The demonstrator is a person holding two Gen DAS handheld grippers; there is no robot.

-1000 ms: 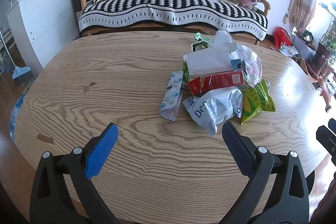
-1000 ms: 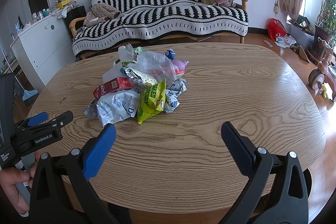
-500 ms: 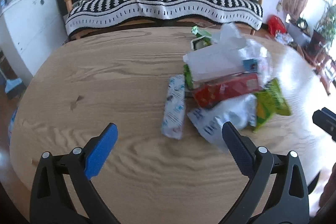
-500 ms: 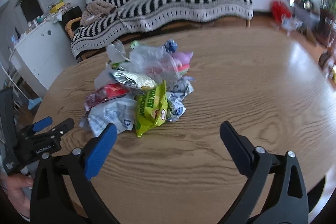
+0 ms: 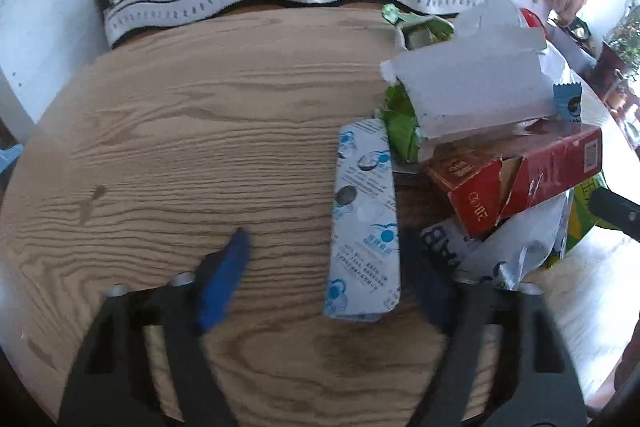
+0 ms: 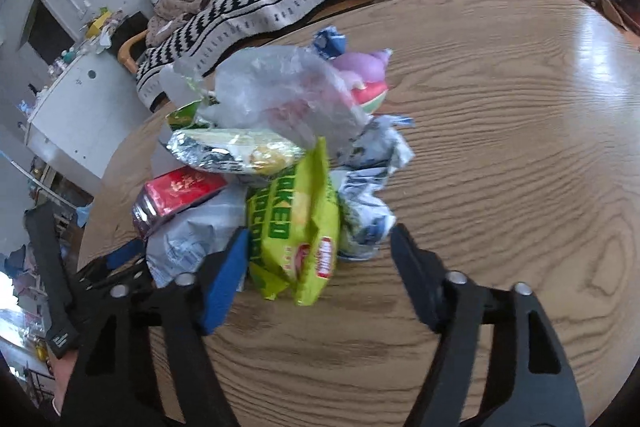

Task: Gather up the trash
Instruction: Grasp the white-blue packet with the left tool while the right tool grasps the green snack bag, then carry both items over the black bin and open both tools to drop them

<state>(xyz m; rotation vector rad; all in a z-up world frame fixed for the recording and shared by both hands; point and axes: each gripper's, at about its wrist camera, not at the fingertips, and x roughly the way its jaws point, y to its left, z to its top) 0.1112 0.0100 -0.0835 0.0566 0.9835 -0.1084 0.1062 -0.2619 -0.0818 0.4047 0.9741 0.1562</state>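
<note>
Left claw: the left gripper point(image 5: 328, 267) is closing, its pads not yet pressing on anything.
Between its fingers: a long white-and-blue foil sachet point(image 5: 365, 223) lies flat on the oval wooden table point(image 5: 180, 147), nearer the right finger.
Right claw: the right gripper point(image 6: 320, 251) is closing, not yet clamped.
Between its fingers: the lower end of a lime-green snack bag point(image 6: 298, 227).
Trash pile: a red cardboard box point(image 5: 516, 179), a torn white paper carton point(image 5: 472, 87) and a clear plastic bag point(image 6: 280, 95), heaped mid-table.
</note>
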